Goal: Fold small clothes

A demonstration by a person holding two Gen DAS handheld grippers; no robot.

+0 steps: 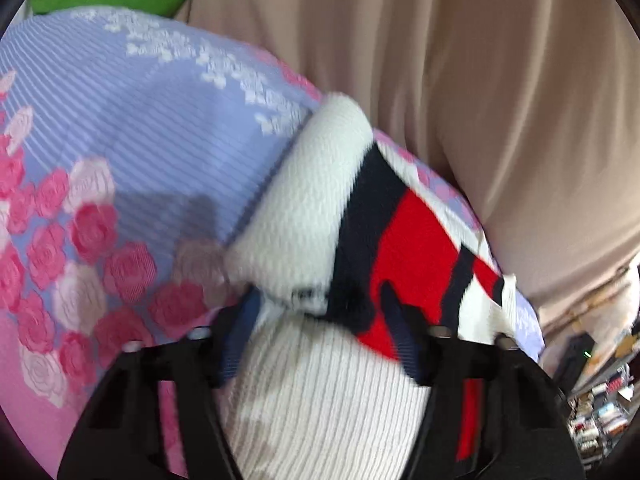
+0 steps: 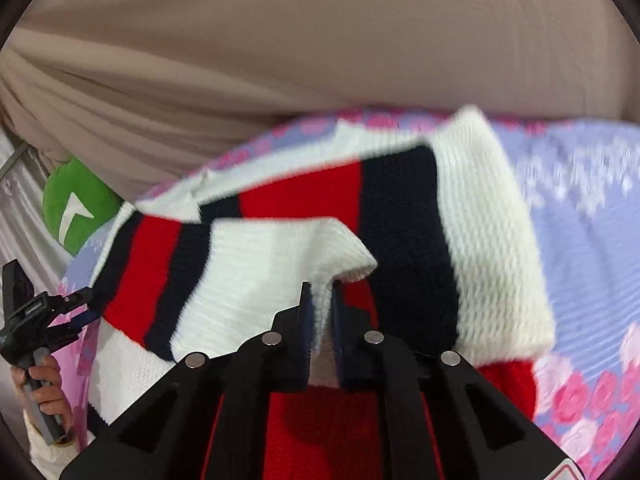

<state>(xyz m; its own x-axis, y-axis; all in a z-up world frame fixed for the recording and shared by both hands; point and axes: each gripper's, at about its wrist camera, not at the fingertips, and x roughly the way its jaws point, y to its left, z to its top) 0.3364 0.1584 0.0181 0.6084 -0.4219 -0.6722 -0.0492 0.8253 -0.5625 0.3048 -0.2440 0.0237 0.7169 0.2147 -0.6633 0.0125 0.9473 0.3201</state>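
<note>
A knit sweater [image 1: 408, 232] striped white, navy and red lies on a flowered bedspread [image 1: 120, 120]. In the left wrist view my left gripper [image 1: 318, 312] has its jaws partly apart, and the sweater's white ribbed hem bulges between them, filling the gap from pad to pad. In the right wrist view the sweater [image 2: 400, 208] spreads ahead of me, with a white flap folded over it. My right gripper [image 2: 320, 296] is pinched on the edge of that flap. The left gripper [image 2: 76, 308] shows at the sweater's left edge, held by a hand [image 2: 44, 384].
The lilac and pink bedspread [image 2: 580, 220] continues to the right. A beige draped cloth [image 2: 320, 40] rises right behind the bed. A green cushion [image 2: 76, 204] sits at the far left corner. Cluttered shelves [image 1: 600, 400] stand off the bed's edge.
</note>
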